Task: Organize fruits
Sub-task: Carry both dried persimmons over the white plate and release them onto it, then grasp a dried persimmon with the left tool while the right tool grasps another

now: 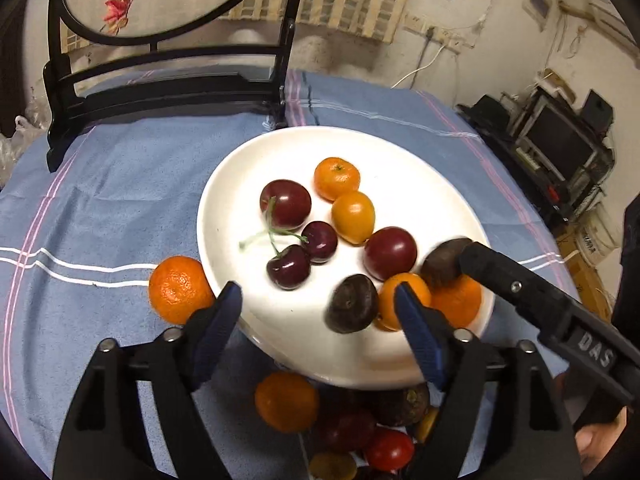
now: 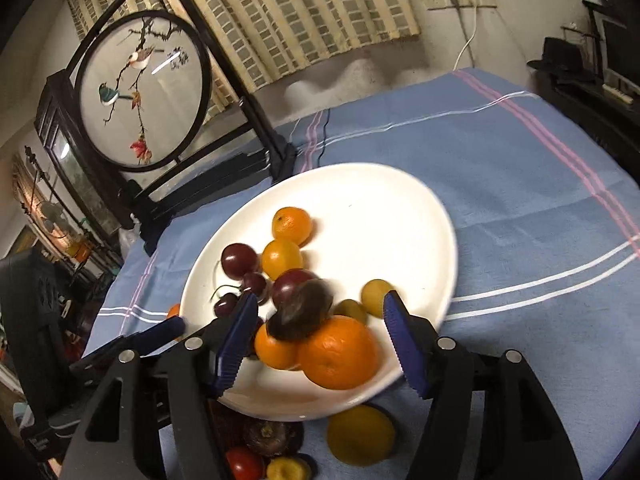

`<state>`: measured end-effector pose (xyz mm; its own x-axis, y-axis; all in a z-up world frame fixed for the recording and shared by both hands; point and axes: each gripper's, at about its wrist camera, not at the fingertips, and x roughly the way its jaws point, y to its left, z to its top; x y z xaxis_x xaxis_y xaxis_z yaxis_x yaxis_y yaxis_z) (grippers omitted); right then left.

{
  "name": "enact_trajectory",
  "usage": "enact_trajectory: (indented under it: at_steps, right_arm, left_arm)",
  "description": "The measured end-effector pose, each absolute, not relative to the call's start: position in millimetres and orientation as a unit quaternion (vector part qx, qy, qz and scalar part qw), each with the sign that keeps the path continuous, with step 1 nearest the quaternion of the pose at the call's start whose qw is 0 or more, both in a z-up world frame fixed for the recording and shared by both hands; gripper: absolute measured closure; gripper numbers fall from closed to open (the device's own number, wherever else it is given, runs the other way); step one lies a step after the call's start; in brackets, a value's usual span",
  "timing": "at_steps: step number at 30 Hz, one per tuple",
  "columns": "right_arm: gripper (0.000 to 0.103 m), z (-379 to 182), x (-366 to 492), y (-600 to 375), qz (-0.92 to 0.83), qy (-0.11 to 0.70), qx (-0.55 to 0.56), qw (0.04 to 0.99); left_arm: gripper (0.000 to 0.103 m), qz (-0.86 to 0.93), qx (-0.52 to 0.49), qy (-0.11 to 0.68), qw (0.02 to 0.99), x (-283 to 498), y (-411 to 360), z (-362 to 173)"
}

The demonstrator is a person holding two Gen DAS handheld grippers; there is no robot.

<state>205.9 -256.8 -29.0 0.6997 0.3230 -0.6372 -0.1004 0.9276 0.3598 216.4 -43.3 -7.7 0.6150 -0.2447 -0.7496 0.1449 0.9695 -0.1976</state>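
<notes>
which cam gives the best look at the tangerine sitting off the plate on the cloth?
Left wrist. The tangerine sits whole and sharp on the blue cloth, touching the white plate's left rim, just beyond the left hand-held gripper. In the right wrist view only an orange sliver peeks past the rim.

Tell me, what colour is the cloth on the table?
Blue cloth with white and pink stripes; the right wrist view shows it best.

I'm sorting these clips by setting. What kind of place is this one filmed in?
Probably a lived-in home room: a table under a blue striped cloth, an embroidered bird screen in a dark frame, a bamboo blind on a worn wall, and a white plate of fruit.
</notes>
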Motion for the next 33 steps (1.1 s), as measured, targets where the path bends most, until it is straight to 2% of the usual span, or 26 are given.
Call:
enact_trajectory:
  at_steps: [2, 17, 28, 31, 33]
  right_arm:
    - [0.035, -28, 200, -260, 0.114, 0.369, 0.151, 0.91]
    - [0.034, -33, 135, -252, 0.128, 0.376, 0.082, 0.914]
    - [0.035, -50, 80, -209, 0.184, 0.408, -0.047, 0.893]
    - [0.038, -57, 82, -199, 0.178, 0.423, -0.075, 0.886]
    - [0.044, -64, 84, -194, 0.173, 0.438, -0.086, 0.878]
  left_arm:
    - [0.013, -0.096, -0.056, 0.422, 0.9, 210, -39, -7]
    - [0.009, -0.067, -0.04, 0.406, 0.911, 157, -13, -9]
    - [0.008, -0.049, -0.065, 0.416, 0.906, 137, 13, -17]
    - [0.008, -0.047, -0.07, 0.419, 0.904, 136, 16, -18]
    - [0.008, -0.046, -0.07, 0.421, 0.903, 136, 16, -19]
